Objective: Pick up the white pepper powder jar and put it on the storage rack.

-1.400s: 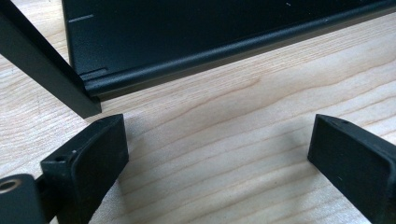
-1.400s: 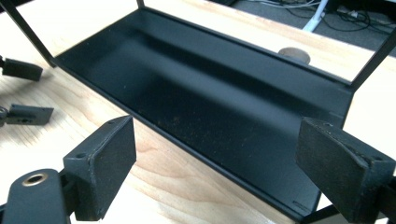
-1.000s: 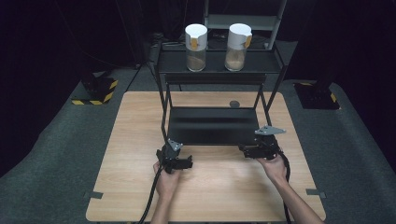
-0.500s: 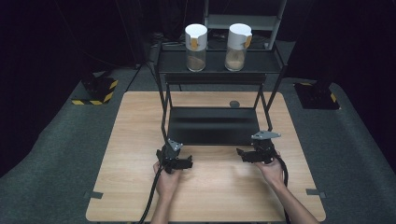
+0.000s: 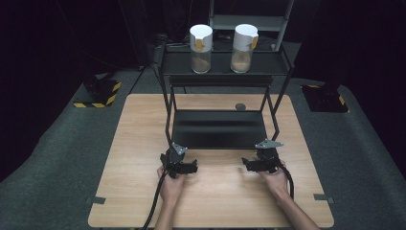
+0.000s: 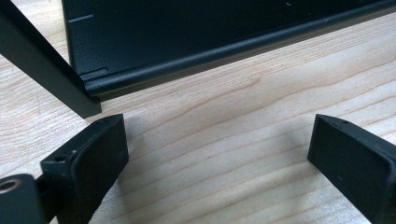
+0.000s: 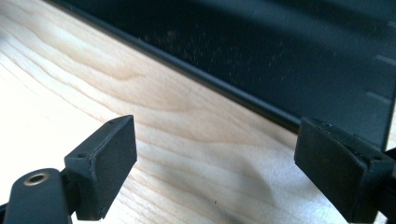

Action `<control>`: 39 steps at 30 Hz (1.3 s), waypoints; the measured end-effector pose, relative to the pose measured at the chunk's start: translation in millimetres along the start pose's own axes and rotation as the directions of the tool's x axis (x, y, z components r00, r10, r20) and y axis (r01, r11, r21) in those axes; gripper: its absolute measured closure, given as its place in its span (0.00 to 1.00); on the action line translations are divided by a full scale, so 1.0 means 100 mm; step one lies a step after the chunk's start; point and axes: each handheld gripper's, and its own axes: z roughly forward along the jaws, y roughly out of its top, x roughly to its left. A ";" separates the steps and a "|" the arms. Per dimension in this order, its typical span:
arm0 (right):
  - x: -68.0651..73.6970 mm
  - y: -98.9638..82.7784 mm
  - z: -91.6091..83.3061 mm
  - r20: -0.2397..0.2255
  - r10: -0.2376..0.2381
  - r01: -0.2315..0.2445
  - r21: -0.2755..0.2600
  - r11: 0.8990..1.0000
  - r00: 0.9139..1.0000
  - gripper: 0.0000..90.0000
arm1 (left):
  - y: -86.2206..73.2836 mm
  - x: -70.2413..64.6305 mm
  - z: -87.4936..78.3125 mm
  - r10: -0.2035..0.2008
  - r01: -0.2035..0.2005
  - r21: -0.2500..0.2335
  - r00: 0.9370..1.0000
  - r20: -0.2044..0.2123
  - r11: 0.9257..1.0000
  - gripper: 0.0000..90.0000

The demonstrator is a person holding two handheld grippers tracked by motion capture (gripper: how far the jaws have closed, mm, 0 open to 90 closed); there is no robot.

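Note:
A black two-shelf rack (image 5: 218, 129) stands on the wooden table (image 5: 139, 143). On its top shelf are two clear jars with white lids, one on the left (image 5: 201, 48) and one on the right (image 5: 244, 47), both part-filled with brownish grains. My left gripper (image 5: 182, 165) rests low by the rack's front left leg (image 6: 44, 70), open (image 6: 217, 140) over bare wood. At the front right corner, my right gripper (image 5: 256, 165) is open too (image 7: 215, 140), with nothing between its pads. The lower shelf's front edge (image 7: 196, 70) lies just ahead of it.
A small dark round disc (image 5: 240, 106) lies on the table behind the rack. Yellow-and-black striped stand feet (image 5: 98, 96) sit on the grey floor at the left, and a dark one at the right (image 5: 325, 98). A pale shelf unit (image 5: 249, 21) stands behind.
My right gripper has sunk toward the tabletop and come slightly nearer the person. The left gripper, the rack and the jars have stayed put.

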 end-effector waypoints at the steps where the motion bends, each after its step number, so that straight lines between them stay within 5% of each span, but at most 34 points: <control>1: 0.00 -0.01 0.01 0.002 0.002 -0.002 0.001 1.000 1.000 0.14 | 0.00 0.00 0.00 0.000 0.000 0.000 1.000 0.000 1.000 0.05; 14: 0.05 -0.13 0.11 0.018 0.016 -0.016 0.025 1.000 1.000 0.14 | 0.00 0.00 0.00 -0.002 0.002 -0.001 1.000 -0.001 1.000 0.05; 39: 0.03 -0.23 0.11 0.012 0.026 -0.026 -0.012 1.000 1.000 0.13 | 0.00 0.00 0.00 -0.002 0.002 -0.001 1.000 -0.001 1.000 0.05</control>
